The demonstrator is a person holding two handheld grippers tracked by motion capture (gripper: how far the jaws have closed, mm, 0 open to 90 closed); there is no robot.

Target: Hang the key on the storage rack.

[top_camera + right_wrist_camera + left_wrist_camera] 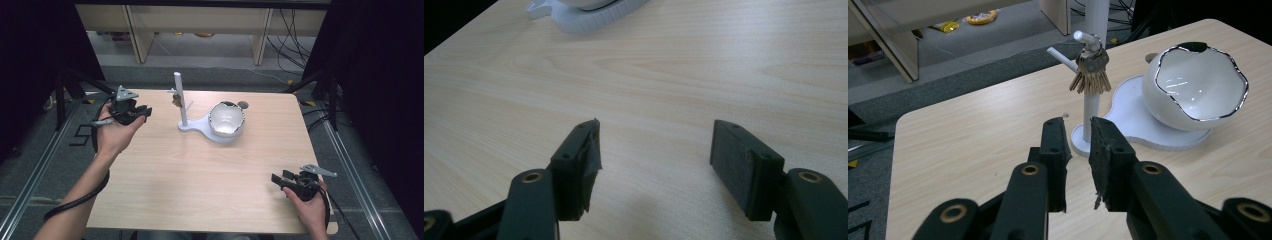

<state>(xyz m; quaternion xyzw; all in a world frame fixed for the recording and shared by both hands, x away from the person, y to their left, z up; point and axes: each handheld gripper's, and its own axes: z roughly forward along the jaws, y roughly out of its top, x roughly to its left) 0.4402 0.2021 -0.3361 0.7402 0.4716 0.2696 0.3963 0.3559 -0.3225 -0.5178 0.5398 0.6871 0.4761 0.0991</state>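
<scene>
Even overhead light, dark surroundings, glare on the bowl rim, near fingers soft, slightly grainy

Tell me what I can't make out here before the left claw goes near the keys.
- Keys: how they hang on the peg, small in the high view, bunched in the left gripper view.
- Stand: its top is cut off by the left gripper view's upper edge.
- Bowl: its far rim hides most of a dark disc behind it.
- Base: mostly cut off by the right gripper view's top edge.
</scene>
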